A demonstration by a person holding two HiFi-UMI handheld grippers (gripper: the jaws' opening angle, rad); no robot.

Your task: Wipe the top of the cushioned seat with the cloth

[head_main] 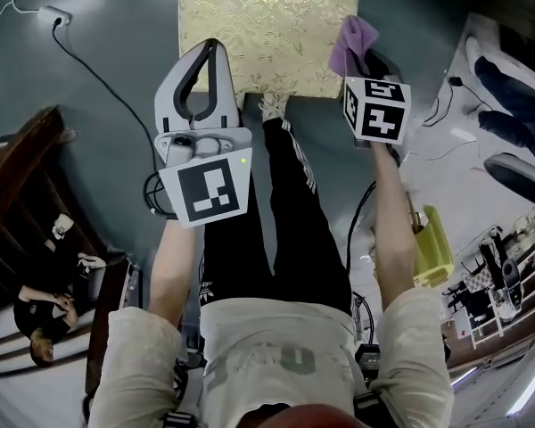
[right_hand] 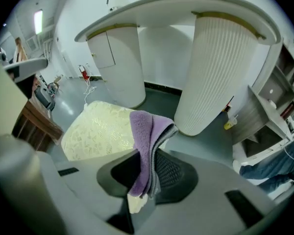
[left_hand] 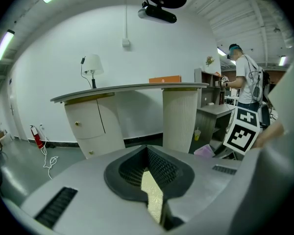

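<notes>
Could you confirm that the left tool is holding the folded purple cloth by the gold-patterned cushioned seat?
Not quite: it is the right tool, not the left, that is holding the folded purple cloth by the gold-patterned cushioned seat, as the right gripper view shows.

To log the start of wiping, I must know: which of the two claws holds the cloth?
The right claw: a purple cloth is pinched in it. The left claw holds nothing.

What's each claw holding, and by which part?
Right claw: shut on the purple cloth, pinched at one folded end, the rest sticking out past the jaws. Left claw: shut, empty.
</notes>
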